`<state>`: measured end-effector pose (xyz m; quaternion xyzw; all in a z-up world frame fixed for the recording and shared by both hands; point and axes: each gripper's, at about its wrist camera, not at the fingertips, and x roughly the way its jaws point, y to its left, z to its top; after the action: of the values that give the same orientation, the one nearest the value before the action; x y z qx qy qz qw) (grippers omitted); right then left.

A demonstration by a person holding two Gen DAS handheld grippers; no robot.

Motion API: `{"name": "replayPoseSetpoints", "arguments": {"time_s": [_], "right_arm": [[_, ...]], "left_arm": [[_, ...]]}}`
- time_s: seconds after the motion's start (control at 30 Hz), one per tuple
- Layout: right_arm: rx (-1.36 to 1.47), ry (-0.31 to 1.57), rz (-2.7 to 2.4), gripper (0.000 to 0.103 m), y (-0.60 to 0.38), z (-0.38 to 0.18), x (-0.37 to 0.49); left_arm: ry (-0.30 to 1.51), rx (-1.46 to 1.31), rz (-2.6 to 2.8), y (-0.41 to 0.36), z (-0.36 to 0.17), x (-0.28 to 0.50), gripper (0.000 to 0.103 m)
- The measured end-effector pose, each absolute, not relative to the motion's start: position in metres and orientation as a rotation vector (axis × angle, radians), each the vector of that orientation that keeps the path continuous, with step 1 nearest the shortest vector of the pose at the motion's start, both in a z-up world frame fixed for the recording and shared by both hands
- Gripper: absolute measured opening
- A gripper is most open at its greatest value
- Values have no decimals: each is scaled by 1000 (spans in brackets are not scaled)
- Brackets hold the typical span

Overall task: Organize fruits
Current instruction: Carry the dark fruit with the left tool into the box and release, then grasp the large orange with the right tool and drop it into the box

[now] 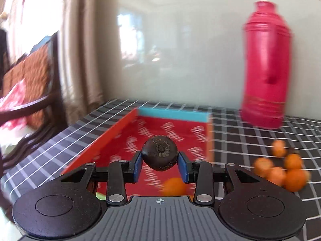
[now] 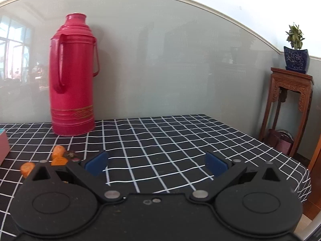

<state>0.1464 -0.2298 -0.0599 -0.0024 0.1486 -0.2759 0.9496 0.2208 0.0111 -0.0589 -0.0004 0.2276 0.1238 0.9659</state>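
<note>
the left gripper [image 1: 159, 161] is held over the red box [image 1: 160, 132], its blue pads pinching a dark round fruit [image 1: 159, 153], stem end facing us, skin rough and nearly black. one orange fruit [image 1: 174, 185] lies in the box; five or six more [image 1: 280, 170] sit blurred on the checked cloth [image 2: 160, 140]. the right gripper [image 2: 156, 163] hangs wide open, holding nothing.

A glossy grey-green wall panel [image 2: 180, 60] with a pale moulding along its top backs the far edge of the table, whose black cloth [image 2: 170, 140] has a white grid; beige curtains [image 1: 80, 50] hang by a bright window; a carved wooden stand [image 2: 291, 108] past the table's right corner bears a potted plant [image 2: 296, 48]; a dark chair [image 1: 32, 92] stands off its left edge.
</note>
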Motion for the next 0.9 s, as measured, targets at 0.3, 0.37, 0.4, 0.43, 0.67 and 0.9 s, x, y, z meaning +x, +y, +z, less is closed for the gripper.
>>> {"name": "replayPoseSetpoints", "arguments": {"time_s": [0.3, 0.37, 0.4, 0.43, 0.67, 0.9], "right_arm": [[-13, 312, -472, 97, -204, -60, 160], [-8, 320, -445, 97, -201, -61, 163], [-5, 323, -430, 97, -198, -61, 164], [-3, 324, -414, 97, -196, -62, 166], [32, 368, -316, 97, -182, -69, 180], [152, 427, -247, 91, -183, -77, 196]], "left_arm": [[556, -33, 345, 52, -68, 226, 38], [555, -36, 354, 52, -65, 226, 40], [555, -45, 350, 54, -65, 225, 43], [550, -51, 347, 56, -64, 224, 51], [487, -66, 371, 66, -56, 211, 82], [445, -55, 414, 83, -52, 201, 85]]}}
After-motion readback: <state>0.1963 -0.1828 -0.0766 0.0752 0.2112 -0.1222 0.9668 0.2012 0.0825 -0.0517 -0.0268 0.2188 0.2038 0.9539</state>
